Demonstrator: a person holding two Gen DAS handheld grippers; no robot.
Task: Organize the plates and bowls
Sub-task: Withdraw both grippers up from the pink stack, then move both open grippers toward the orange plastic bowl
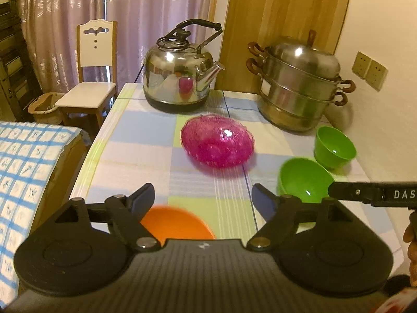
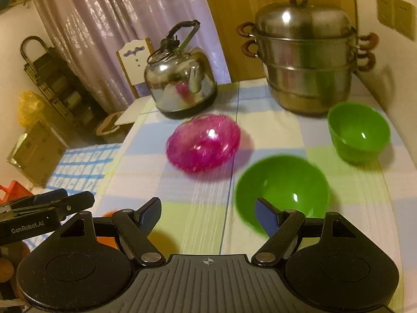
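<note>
lilac curtains (image 1: pixel 117 13), white wooden chair (image 1: pixel 90 78), cream wall (image 1: pixel 385 20)

Left wrist view rides just behind the left gripper (image 1: pixel 202 198), looking forward and down across the desk (image 1: pixel 146 154) from its near edge, with the bed (image 1: pixel 28 161) and chair (image 1: pixel 96 60) off to the left side. Right wrist view sits behind the right gripper (image 2: pixel 207 212), same downward tilt, but further right and closer to the larger green bowl (image 2: pixel 282 185). Both views share the middle of the desk: the pink bowl (image 1: pixel 217 140), the kettle (image 1: pixel 179 78), the steamer pot (image 1: pixel 299 86) and the small green bowl (image 1: pixel 335 146). Each camera catches the other gripper at its frame edge, so they hover side by side.
</note>
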